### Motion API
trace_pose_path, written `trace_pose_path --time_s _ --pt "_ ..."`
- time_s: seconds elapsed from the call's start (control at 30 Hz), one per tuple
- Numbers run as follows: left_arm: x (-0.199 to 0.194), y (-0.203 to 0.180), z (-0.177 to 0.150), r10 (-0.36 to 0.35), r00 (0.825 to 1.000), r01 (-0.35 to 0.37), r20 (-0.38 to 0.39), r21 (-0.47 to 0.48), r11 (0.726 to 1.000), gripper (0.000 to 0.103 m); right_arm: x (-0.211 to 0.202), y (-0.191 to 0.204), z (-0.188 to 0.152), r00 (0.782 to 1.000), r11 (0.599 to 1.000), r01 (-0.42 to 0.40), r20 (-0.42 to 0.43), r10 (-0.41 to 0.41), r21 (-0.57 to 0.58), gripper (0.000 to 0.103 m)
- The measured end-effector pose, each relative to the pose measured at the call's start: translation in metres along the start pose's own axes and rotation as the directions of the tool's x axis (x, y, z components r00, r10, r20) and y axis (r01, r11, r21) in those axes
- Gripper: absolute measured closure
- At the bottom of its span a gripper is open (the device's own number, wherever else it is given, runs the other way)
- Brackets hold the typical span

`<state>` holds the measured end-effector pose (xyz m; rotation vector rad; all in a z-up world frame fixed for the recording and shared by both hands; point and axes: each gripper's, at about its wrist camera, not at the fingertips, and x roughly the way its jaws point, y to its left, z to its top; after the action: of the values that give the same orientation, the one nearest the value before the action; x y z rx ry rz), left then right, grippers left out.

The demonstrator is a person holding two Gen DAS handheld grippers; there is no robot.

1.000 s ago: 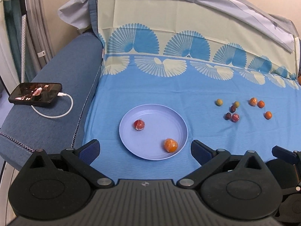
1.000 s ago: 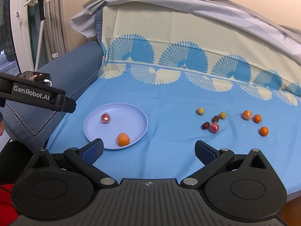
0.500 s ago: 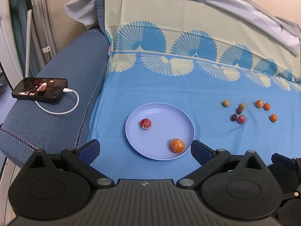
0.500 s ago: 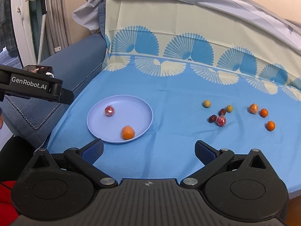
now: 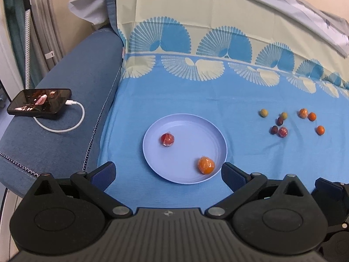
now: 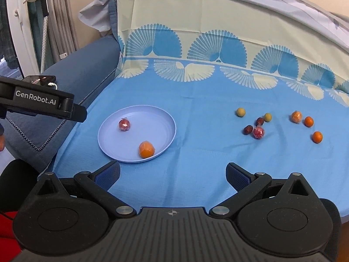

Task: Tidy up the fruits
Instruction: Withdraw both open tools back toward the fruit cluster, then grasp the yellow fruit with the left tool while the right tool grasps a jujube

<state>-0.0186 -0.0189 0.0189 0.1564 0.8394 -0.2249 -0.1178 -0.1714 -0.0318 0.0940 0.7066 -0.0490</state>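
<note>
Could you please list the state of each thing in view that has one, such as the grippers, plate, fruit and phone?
Left gripper: open, empty.
Right gripper: open, empty.
Plate: upright on the cloth, holding two fruits.
Wrapped red fruit: on the plate.
Wrapped orange fruit: on the plate, near its rim.
Loose fruits: scattered on the cloth, off the plate.
Phone: screen lit, cable plugged in.

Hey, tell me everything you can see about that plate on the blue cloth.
The plate is round, pale lavender blue, smooth and matte, and looks like plastic, with a shallow raised rim. It lies flat on the blue cloth, near the cloth's left edge beside the sofa arm. Two fruits rest in it: a red wrapped fruit toward the far left and an orange wrapped fruit against the near right rim. Neither pair of tongs touches it.
</note>
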Motion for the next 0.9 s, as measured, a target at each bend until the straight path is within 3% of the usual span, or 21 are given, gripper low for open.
trace_pose_path --time_s 0.63,0.9 --pt "0.036 -0.017 0.020 0.001 0.999 0.000 -0.052 0.025 1.000 0.000 0.029 -0.022 0.003 0.999 0.995 -0.009 -0.042 0.013 0.095 0.001" --pt "0.062 -0.041 0.041 -0.009 0.997 0.013 -0.075 0.055 0.998 0.000 0.050 -0.056 0.013 0.998 0.986 0.054 -0.036 -0.049 0.158 0.001"
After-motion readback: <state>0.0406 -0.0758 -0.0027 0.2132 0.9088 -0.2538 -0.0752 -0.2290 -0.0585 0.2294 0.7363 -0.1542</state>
